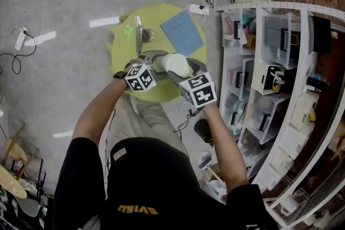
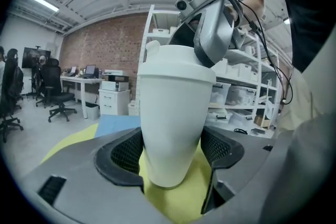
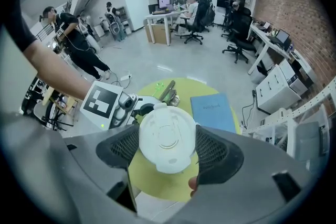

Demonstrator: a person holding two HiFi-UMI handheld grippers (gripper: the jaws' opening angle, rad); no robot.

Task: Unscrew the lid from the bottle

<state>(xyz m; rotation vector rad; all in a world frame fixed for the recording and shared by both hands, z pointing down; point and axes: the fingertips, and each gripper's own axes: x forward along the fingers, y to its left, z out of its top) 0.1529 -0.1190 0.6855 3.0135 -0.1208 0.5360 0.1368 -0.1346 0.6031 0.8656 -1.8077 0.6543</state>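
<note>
Fingers (image 2: 122, 153) of the left gripper (image 2: 170, 157) stand wide apart and their dark mesh pads press from both sides on the lower body of the white tapered plastic bottle (image 2: 173, 113); the bottle stands upright between them. The fingers (image 3: 122, 147) of the right gripper (image 3: 167, 150) come from above, also quite wide, and their pads hold the rim of the round white lid (image 3: 167, 136) on two sides; the lid sits on the top of the bottle. In the head view both grippers meet at the bottle over the near part of the round yellow table (image 1: 123, 48); whether the bottom of the bottle rests on the table, I cannot tell. Farther on the table lie a flat blue notebook (image 1: 182, 32) and, beside it, a small metal object (image 1: 141, 35); a white shelf rack (image 1: 280, 62) with clear boxes stands right of the table.
</note>
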